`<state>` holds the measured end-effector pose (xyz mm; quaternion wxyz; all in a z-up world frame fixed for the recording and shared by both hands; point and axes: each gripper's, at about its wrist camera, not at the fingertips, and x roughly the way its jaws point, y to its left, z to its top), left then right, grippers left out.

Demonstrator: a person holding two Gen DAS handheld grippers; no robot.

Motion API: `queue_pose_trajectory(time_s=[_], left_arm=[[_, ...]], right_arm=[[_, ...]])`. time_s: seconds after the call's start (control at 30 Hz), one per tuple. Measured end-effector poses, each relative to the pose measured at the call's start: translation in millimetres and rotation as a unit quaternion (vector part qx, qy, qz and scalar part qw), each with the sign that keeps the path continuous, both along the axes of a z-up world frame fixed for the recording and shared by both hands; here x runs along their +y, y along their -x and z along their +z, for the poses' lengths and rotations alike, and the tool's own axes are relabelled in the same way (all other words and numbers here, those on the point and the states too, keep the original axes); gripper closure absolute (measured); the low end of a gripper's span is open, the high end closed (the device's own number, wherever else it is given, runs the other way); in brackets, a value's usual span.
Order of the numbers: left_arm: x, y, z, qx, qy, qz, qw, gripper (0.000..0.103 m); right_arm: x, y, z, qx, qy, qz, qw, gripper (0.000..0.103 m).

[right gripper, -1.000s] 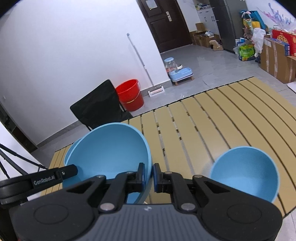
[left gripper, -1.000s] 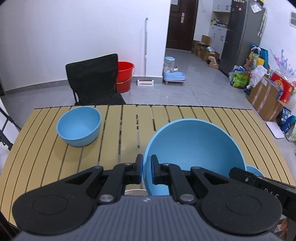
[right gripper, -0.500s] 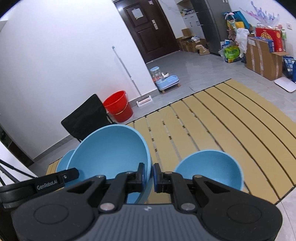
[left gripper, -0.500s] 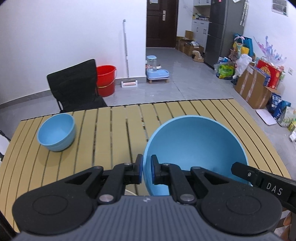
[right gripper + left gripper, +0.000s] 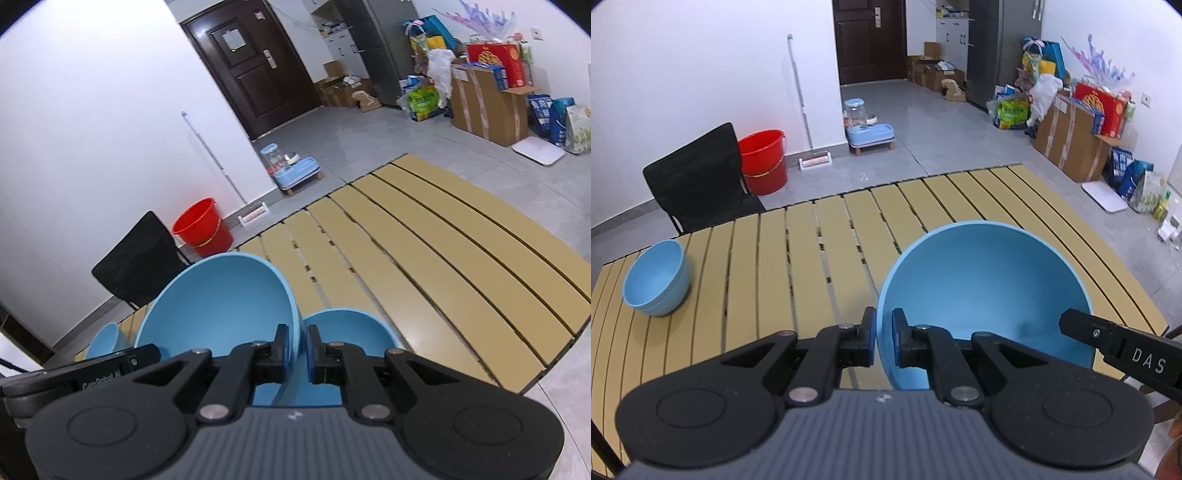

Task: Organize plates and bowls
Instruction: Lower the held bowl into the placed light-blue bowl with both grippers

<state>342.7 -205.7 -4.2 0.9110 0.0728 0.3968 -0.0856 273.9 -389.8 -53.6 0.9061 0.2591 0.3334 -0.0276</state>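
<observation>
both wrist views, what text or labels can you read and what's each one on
"DAS": on the right gripper's black side, seen in the left wrist view.
"GenRobot.AI", partly hidden: on the left gripper's black side, seen in the right wrist view.
Print on the red box, the green bag and the door notice: too small to read.

"DAS" on right gripper [image 5: 1126, 352], "GenRobot.AI" on left gripper [image 5: 99, 380]

White walls, grey tile floor [image 5: 923, 147], a black chair [image 5: 698, 177], a dark door [image 5: 251, 74].
</observation>
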Motion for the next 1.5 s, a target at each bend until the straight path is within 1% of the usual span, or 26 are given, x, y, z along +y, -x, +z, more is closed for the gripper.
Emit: queue_pose_trajectory(time_s=[0.23,0.5,0.77,0.97,1.37,1.5], left_arm=[[-22,-12,-24,0.020,-0.011,-0.012,0.9997,0.094],[-34,-25,-46,0.045,-0.013,-0.022,0.9987,0.094],[-39,-26,-58,0.065,-0.021,-0.026,0.9973,0.094],[-38,-27,-68,0.078,-0.025,-0.028,0.9962,0.094],[-43,-27,-77,0.087,-0.034,-0.032,0.9951,0.094],[-44,-28,-78,0.090,-0.035,-0.033,0.9948,0.094]], right_arm=[[-19,-7,-20,0.015,-0.001,-0.016,1.000,0.094],[-29,-15,-37,0.031,0.007,-0.025,0.999,0.094],[-28,-15,-45,0.042,0.021,-0.023,0.999,0.094],[-28,-17,-53,0.054,0.020,-0.023,0.998,0.094],[-27,-20,-64,0.071,0.024,-0.025,0.997,0.094],[-24,-27,-65,0.075,0.024,-0.025,0.997,0.094]])
